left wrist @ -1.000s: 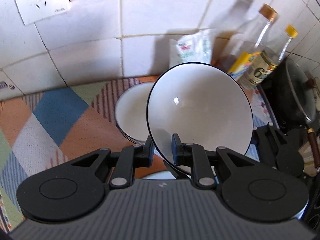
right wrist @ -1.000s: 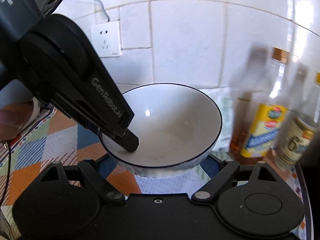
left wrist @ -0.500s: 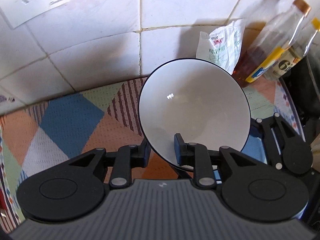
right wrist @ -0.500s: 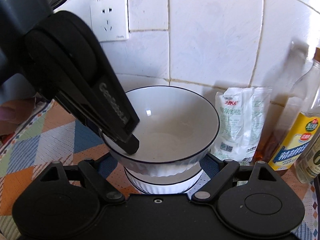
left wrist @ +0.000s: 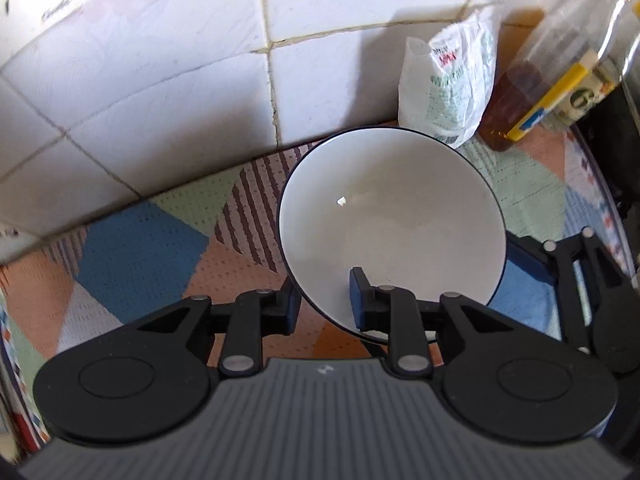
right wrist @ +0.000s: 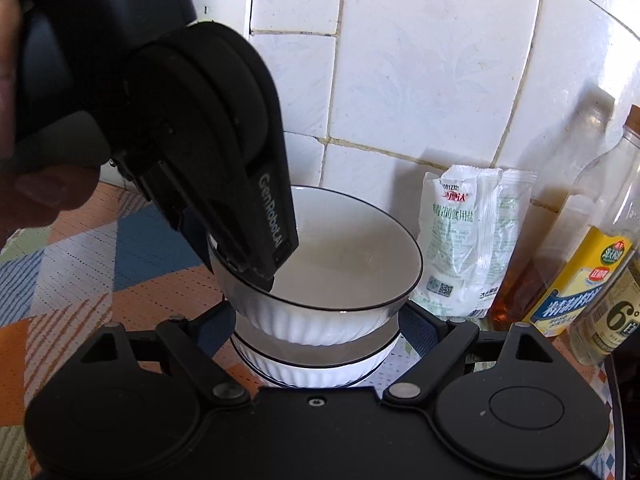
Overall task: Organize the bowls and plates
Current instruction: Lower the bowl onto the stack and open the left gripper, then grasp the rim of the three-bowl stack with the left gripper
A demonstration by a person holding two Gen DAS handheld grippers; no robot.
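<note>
Now the top bowl (right wrist: 332,264) is sitting much lower than a second ago: then it was being carried tilted in the air, and here it is nesting into the lower bowl (right wrist: 316,364) on the mat (left wrist: 152,256), with only a thin gap showing between the two ribbed outer walls. That suggests the stacking step is nearly done and only the release is left. The left gripper (left wrist: 322,304) is pinching the top bowl's near-left rim, one pad inside and one outside, its fingers drawn narrow on the thin wall. The right gripper (right wrist: 316,332) is standing with its fingers spread wide to the left and right of the stack, not visibly touching it. Both bowls are glossy white ceramic with a thin dark rim line, smooth inside and fluted outside, so they would likely slide a little if let go off-centre. The mat is a perforated, patchwork-printed sheet in blue, orange and green. Beyond the stack, against the glazed white wall tiles (right wrist: 420,80), a crinkled plastic salt bag (right wrist: 464,240) is leaning, and glass bottles (right wrist: 580,264) are standing to the right.
</note>
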